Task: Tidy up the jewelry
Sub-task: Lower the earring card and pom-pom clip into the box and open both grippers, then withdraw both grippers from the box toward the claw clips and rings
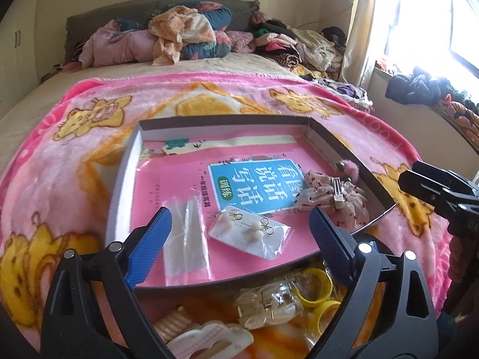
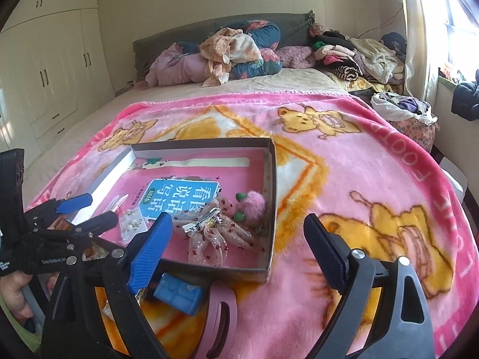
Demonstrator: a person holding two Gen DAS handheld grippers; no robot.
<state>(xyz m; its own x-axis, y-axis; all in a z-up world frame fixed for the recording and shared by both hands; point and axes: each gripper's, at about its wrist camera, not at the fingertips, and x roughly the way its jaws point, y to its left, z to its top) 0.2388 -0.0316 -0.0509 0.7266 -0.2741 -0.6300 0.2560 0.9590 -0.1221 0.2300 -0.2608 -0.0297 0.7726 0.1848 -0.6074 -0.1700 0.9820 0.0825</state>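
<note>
1. Spread across the bed, a pink plush blanket printed with yellow cartoon bears [image 2: 344, 179] carries the whole sorting job; its soft pile could tip or swallow small pieces.
2. Upon it sits a shallow grey-walled cardboard box lined in pink [image 1: 119, 185], a teal-covered booklet with Chinese lettering [image 1: 254, 185] lying flat on its floor; the low walls could let items slide out if the box is nudged.
3. Inside, near the right wall, rests a sheer speckled fabric bow on a silver clip [image 2: 215, 230], touching a fuzzy pink pom-pom ornament with green beads [image 2: 251, 206]; the two could snag together when lifted.
4. Toward the near wall lie a clear packet of pearl-and-gold earrings on a white card [image 1: 251, 233] and, just beside it, an empty-looking clear plastic sleeve [image 1: 185, 239]; slick film may slip from a pinch.
5. Unsorted pieces wait outside the near wall: yellow plastic rings [image 1: 317, 287], a bagged clear hair claw [image 1: 269, 302], a ribbed peach coil hair tie [image 1: 173, 323], a small blue plastic case [image 2: 179, 294], a pink plastic claw clip [image 2: 221, 314].
6. Overhead, the left gripper [image 1: 239, 236] hangs spread wide and empty above the earring packet; the right gripper [image 2: 239, 245], equally wide and empty, hovers at the box's near right corner; a careless descent could clip the wall.
</note>
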